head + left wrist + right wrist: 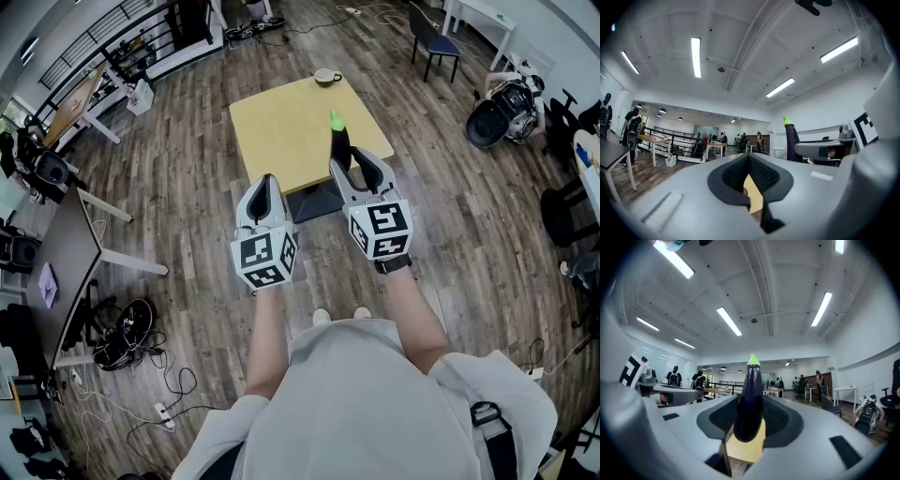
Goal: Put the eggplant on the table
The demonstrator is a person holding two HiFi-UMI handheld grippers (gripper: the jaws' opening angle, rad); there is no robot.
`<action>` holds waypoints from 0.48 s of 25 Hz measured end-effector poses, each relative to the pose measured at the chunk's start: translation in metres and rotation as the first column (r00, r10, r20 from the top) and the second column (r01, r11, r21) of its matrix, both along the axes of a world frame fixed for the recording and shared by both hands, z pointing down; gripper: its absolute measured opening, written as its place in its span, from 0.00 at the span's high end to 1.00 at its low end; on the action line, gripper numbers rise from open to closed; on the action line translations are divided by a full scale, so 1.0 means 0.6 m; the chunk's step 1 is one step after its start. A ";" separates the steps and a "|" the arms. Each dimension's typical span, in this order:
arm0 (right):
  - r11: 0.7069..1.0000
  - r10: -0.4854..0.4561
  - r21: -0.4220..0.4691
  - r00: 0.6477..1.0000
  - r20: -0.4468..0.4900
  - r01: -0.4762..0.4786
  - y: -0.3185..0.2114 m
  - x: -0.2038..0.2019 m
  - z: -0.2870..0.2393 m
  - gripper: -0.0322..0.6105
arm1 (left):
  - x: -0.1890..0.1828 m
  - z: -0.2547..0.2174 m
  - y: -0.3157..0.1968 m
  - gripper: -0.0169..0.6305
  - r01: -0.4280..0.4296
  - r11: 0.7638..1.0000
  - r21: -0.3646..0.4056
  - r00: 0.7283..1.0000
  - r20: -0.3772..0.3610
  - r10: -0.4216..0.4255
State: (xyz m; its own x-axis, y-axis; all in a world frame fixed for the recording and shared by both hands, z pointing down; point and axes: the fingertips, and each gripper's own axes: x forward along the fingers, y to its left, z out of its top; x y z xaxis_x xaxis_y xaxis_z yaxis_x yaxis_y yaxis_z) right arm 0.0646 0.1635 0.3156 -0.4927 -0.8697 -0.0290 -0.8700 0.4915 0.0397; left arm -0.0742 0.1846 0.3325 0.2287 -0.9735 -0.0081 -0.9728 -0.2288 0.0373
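Observation:
A dark purple eggplant [340, 145] with a green tip stands upright between the pads of my right gripper [356, 164], over the near edge of the yellow table [281, 122]. The right gripper view shows the eggplant [749, 404] filling the gap of that gripper [751, 420], gripped low on its body, with the table top below it. My left gripper [265, 184] hovers beside it to the left, shut and with nothing in it. From the left gripper view the pads of that gripper [749, 158] meet, and the eggplant [791, 140] rises to the right.
A small cup [327, 76] sits at the table's far edge. A blue chair [441, 42] stands at the back right, and a black bag [492, 120] lies on the floor to the right. A dark desk [66, 253] with cables under it is at the left.

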 end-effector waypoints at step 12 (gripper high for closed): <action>0.998 -0.043 0.052 0.999 -0.010 0.044 -0.015 -0.089 -0.028 0.70 | -0.084 -0.030 -0.014 0.96 0.035 0.998 0.046 0.998 -0.050 -0.033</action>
State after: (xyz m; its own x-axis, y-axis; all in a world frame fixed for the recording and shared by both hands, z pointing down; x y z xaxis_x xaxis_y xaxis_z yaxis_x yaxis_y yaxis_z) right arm 0.0110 0.1545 0.2986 -0.5303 -0.8450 -0.0694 -0.8474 0.5257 0.0744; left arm -0.1248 0.1762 0.3145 0.1937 -0.9790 -0.0642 -0.9772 -0.1983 0.0758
